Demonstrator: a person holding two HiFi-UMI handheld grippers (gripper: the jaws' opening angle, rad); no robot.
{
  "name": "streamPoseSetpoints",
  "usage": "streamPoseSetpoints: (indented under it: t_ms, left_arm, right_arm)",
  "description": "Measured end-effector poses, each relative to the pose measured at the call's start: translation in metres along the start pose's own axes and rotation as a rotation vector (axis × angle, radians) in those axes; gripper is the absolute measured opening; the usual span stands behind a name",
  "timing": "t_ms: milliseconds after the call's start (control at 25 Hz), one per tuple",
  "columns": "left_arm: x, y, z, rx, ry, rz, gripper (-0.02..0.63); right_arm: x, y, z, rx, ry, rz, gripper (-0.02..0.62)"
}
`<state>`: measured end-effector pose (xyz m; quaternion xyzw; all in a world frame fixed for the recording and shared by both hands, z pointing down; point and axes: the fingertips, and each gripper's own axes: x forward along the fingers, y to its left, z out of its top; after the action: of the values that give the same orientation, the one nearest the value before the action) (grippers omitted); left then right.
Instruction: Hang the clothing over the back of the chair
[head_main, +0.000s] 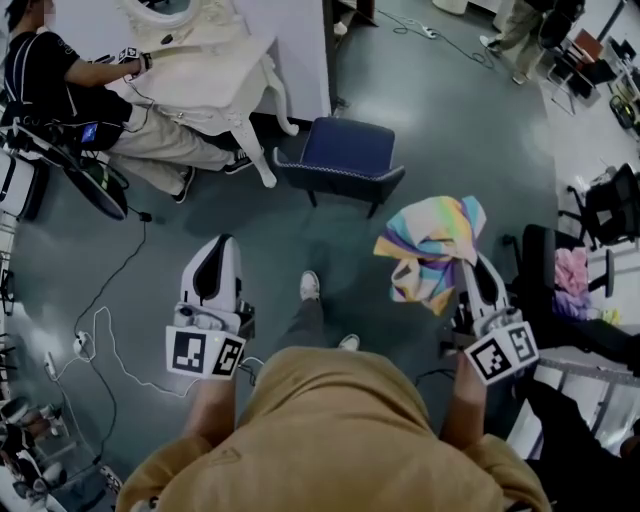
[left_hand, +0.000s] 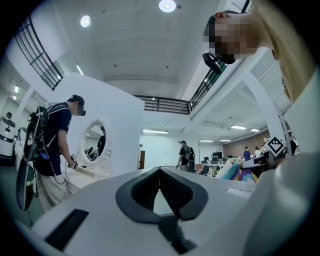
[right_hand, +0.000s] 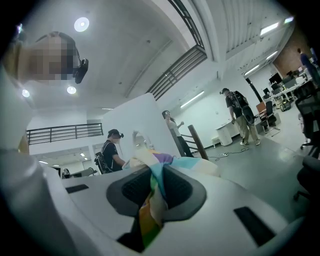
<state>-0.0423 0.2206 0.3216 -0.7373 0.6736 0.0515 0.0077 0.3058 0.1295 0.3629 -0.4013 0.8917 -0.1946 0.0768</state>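
A blue padded chair (head_main: 340, 158) stands on the grey floor ahead of me, its back toward me. A bunched pastel-striped piece of clothing (head_main: 433, 243) hangs in the air to the right of the chair, with my right gripper (head_main: 468, 262) shut on it. In the right gripper view the cloth (right_hand: 150, 207) is pinched between the dark pads, and the right gripper (right_hand: 156, 174) points level. My left gripper (head_main: 220, 245) is held level at the left, shut with nothing in it; its tips meet in the left gripper view (left_hand: 160, 171). The clothing (left_hand: 241, 172) also shows at that view's right edge.
A white dressing table (head_main: 205, 70) with a seated person (head_main: 70, 90) beside it stands left of the chair. Cables (head_main: 100, 330) trail over the floor at the left. A black office chair (head_main: 545, 275) with pink cloth (head_main: 572, 270) is at the right. Other people stand far behind.
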Motion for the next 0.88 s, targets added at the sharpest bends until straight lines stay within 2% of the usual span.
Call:
streamPoseSetpoints:
  t_ms: [240,600,880]
  left_arm:
    - [0.065,0.04,-0.011,-0.046,0.009,-0.042,0.005]
    - [0.173,0.133,-0.03,-0.099,0.024,-0.111,0.005]
    - [0.226,0.147,-0.036,-0.122,0.039,-0.211,0.005]
  right_arm:
    - [0.067,-0.01,0.007,-0.017,0.027,-0.034,0.063]
    - [0.174,-0.012,0.006,-0.035,0.089,-0.119,0.063]
    - [0.194,-0.008,0.002,-0.03,0.105,-0.19,0.063]
